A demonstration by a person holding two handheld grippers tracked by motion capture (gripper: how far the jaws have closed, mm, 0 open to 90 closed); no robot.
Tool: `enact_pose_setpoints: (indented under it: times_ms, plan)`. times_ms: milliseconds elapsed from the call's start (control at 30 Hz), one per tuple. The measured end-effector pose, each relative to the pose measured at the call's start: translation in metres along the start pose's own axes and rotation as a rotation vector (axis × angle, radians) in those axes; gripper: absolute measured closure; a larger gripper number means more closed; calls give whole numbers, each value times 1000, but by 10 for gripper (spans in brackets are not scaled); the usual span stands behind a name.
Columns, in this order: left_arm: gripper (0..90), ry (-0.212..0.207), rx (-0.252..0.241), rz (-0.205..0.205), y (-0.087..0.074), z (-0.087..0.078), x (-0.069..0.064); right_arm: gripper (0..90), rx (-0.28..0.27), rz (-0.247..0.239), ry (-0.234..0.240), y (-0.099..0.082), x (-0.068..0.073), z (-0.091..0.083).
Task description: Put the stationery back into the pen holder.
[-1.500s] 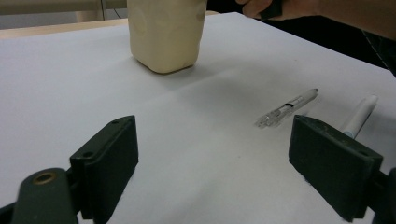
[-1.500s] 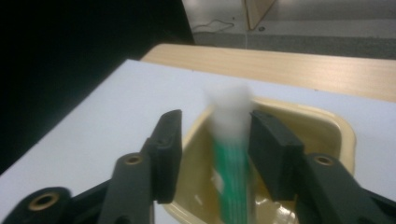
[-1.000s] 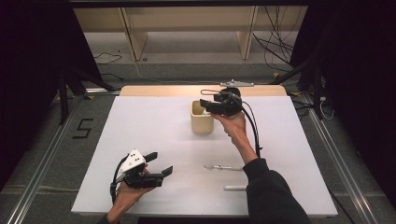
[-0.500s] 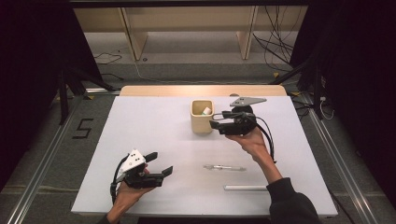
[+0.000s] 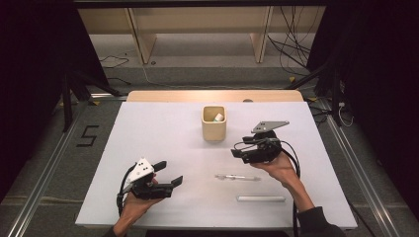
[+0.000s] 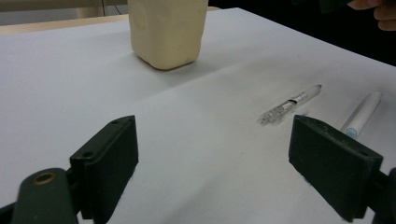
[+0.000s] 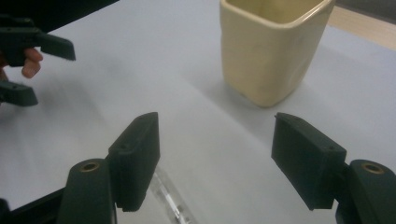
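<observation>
Since a second ago our right gripper has pulled back from over the cream cup and dropped toward us, while the left gripper hasn't budged.

From the high view, the right gripper now hangs just above the clear pen, jaws wide apart and holding nothing. Our guess is that we're lining up for a grab, since a small white thing already sits inside the cup and the pen looks like the next one to go in. A white marker lies a bit nearer to us than the pen, on the wrist side of that gripper. The left gripper rests low on the white table, open and empty, well off to the side, probably parked so it stays out of the way. Beyond the table's far wooden edge we see grey floor, cables, pale shelving legs and dark curtains on both sides.

In the left gripper view, both jaws stand far apart with bare tabletop between them. The pen and marker lie ahead toward the right-hand jaw, and the cup stands farther ahead.

In the right gripper view, the jaws are spread with nothing between the pads. The pen peeks out right under the left-hand jaw, the cup stands ahead, and the other gripper shows off to the side. The sheet is plain, matte and smooth.
</observation>
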State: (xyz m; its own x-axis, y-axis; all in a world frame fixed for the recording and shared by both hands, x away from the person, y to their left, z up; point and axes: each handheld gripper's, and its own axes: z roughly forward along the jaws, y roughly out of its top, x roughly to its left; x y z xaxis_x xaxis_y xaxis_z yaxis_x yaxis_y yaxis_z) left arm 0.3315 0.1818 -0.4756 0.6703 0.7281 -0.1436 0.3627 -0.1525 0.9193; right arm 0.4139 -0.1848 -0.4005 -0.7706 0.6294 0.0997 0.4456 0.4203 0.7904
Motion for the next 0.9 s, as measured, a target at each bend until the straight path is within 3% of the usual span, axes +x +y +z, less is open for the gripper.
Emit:
enact_pose_setpoints:
  times_ms: [500, 900]
  plan:
    - [154, 2, 1, 7, 0, 0, 0, 320, 104, -55, 41, -37, 19, -14]
    - [154, -1, 2, 7, 0, 0, -1, 319, 158, -82, 60, -53, 28, -26]
